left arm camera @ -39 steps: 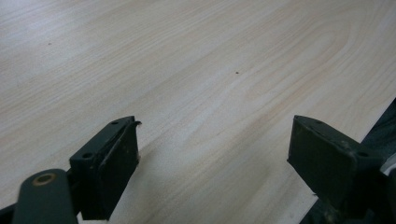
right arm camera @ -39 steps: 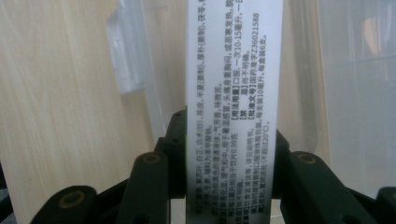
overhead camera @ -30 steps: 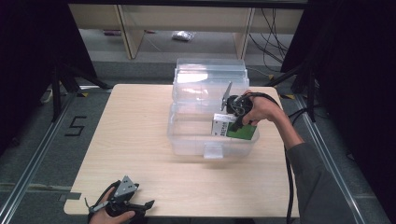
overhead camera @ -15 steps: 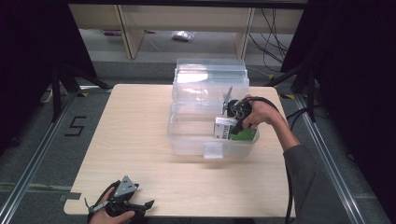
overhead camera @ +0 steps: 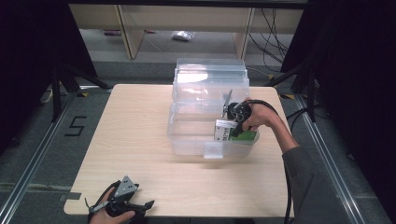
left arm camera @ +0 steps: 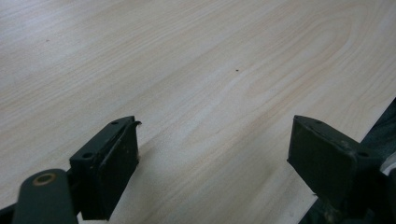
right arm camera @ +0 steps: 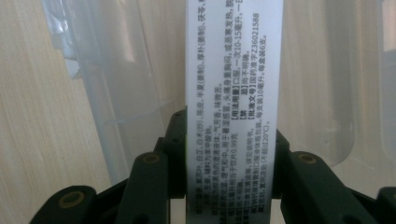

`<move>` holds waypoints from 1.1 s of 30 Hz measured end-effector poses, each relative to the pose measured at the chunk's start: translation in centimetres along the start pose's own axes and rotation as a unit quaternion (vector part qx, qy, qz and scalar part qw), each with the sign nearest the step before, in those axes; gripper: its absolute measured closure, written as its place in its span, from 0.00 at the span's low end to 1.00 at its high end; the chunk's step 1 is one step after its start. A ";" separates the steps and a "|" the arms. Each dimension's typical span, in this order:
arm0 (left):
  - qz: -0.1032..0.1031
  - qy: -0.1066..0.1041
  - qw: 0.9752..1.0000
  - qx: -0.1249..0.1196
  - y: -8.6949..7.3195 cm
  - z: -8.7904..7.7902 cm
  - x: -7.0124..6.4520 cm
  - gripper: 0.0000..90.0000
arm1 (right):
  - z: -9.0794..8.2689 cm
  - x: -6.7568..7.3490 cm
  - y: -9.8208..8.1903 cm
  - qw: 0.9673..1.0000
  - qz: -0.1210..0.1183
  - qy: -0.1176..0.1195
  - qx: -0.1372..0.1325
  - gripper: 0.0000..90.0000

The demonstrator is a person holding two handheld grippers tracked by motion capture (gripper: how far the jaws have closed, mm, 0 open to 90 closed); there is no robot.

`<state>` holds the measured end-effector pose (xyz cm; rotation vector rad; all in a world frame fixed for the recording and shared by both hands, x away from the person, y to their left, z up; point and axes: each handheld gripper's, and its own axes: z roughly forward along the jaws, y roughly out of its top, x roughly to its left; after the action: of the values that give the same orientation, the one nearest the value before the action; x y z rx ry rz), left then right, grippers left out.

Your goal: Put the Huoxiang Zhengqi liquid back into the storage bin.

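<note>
White-and-green printed carton [right arm camera: 233, 107], clamped in right gripper [overhead camera: 236, 122] jaws, inside clear bin [overhead camera: 187, 135] near its right wall; left gripper [left arm camera: 215, 163] jaws wide over bare bench [left arm camera: 196, 70].

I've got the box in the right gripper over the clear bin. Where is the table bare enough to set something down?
The table is bare left of the clear bin, from the far edge to the left gripper at the near edge. A bare strip runs in front of the bin. It is crowded on the right, where the right gripper holds the box in the bin.
</note>
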<state>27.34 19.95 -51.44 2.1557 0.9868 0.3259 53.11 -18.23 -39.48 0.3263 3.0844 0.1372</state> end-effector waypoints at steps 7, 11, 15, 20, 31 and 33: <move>-0.004 -0.003 1.000 -0.004 0.0 0.0 0.0 0.17 | 0.3 0.1 -0.1 1.000 0.004 -0.006 0.003 0.72; -0.002 0.000 1.000 -0.002 0.0 0.0 0.0 0.17 | 0.6 0.2 0.0 1.000 0.002 -0.002 0.006 0.71; 0.001 0.001 1.000 -0.002 0.0 0.0 0.1 0.17 | 1.3 -0.1 0.0 1.000 -0.016 -0.003 -0.003 0.71; -0.002 -0.002 1.000 -0.002 0.0 -0.1 0.0 0.17 | 1.5 -0.1 -0.1 1.000 -0.006 -0.001 0.008 0.71; 0.002 0.000 1.000 0.000 0.0 -0.1 0.0 0.17 | -1.8 0.5 -0.8 0.999 0.026 -0.008 -0.036 0.59; 0.000 0.002 1.000 -0.001 0.0 0.0 0.0 0.17 | -2.2 0.7 -0.9 0.999 0.033 -0.010 -0.041 0.57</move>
<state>27.33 19.95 -51.43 2.1537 0.9889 0.3301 52.14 -19.13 -37.36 0.4219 3.0386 0.2607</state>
